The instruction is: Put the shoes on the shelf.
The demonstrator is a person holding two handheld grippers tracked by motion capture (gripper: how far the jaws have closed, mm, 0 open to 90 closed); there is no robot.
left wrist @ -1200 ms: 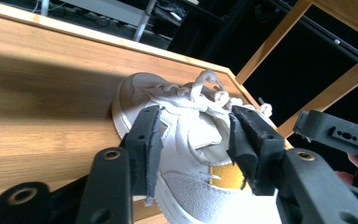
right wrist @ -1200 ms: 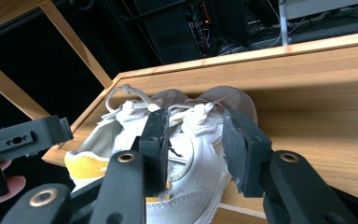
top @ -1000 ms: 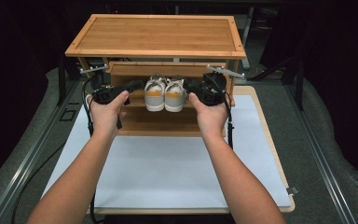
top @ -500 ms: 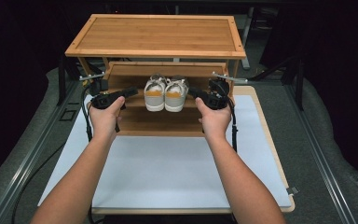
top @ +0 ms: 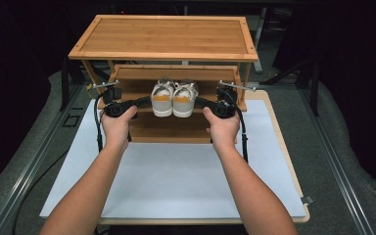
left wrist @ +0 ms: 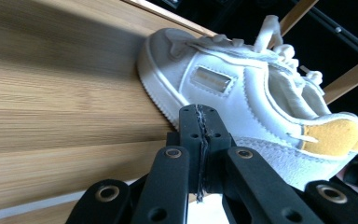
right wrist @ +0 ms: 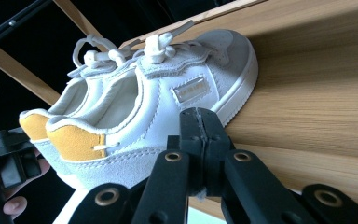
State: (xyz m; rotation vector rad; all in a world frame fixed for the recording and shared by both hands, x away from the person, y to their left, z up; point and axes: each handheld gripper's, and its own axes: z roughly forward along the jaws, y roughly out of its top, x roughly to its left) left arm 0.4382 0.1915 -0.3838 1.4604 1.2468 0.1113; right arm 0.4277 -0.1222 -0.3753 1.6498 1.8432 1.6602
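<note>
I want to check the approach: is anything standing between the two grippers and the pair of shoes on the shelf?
Nothing visible. The left gripper and right gripper, both shut, sit right at the outer sides of the shoes on the middle shelf.

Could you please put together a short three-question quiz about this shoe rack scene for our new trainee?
1. True or false: the pair of shoes stands on the top board of the rack.
2. Which way do the yellow heels point in the high view?
A. toward the person
B. away from the person
C. toward the left tongs
3. How do the jaws of the left tongs and the right tongs stand, and is anything between them?

Key
1. False: they stand on the lower shelf, under the top board.
2. A
3. Both pairs are shut with nothing between them; each tip lies against the outer side of a shoe.
</note>
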